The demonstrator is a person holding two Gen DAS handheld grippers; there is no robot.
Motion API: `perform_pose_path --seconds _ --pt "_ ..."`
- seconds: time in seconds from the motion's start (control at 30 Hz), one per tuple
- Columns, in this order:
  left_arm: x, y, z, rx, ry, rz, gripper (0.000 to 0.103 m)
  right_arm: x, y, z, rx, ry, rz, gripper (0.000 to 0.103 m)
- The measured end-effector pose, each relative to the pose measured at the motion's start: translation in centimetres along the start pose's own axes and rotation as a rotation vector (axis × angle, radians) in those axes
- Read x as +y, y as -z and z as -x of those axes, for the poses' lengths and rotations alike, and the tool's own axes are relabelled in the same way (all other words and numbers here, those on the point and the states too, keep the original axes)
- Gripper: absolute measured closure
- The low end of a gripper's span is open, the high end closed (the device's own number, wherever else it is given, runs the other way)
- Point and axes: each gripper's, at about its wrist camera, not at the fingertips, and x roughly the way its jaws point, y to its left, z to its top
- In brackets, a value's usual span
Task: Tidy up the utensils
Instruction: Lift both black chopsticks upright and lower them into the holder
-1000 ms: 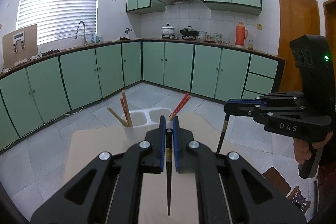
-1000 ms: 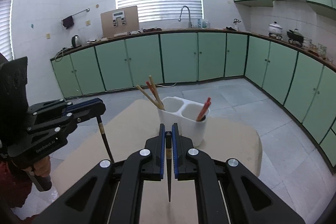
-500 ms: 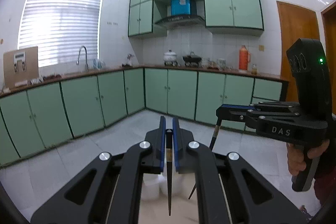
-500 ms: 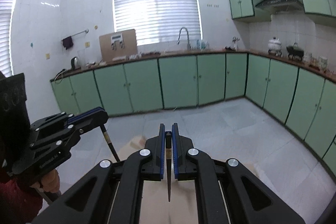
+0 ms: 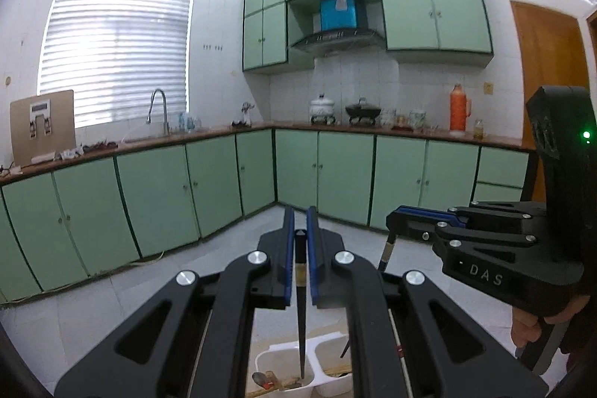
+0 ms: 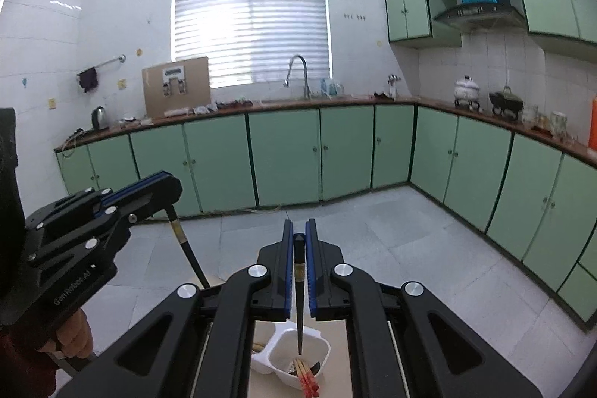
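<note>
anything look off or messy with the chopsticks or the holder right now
Nothing stands out. Each gripper is shut on one dark chopstick, hanging tip-down above the white two-compartment holder. The holder stands upright, with red-tipped chopsticks inside one compartment.

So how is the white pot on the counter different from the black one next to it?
The white pot is pale, tall and round, while the black pot is dark, wider and flatter. The white pot stands nearer the corner of the counter; the black pot stands nearer the orange flask. Both have lids and sit below the hood.
</note>
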Motion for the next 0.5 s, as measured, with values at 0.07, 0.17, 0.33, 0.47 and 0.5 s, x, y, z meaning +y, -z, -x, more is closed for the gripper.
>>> perform_pose_path --seconds 0.07,0.17,0.33,0.47,0.5 --pt "0.5 1.4 -1.4 0.031 -0.008 0.001 0.097 -0.5 1.2 -1.4 0.024 -0.001 -0.022 0.097" --pt "1.3 3.1 -3.2 0.083 -0.014 0.007 0.097 -1.1 2.7 -2.5 0.044 -0.008 -0.046 0.097" --pt "2.4 5.3 -5.0 0.160 -0.016 0.011 0.097 -1.6 4.8 -3.8 0.097 -0.016 -0.063 0.097" --pt "3.4 6.4 -5.1 0.182 -0.027 0.030 0.093 -2.0 5.9 -4.0 0.133 -0.028 -0.071 0.096" --pt "3.8 6.5 -4.8 0.181 -0.035 0.035 0.090 -2.1 6.1 -3.8 0.133 -0.026 -0.080 0.096"
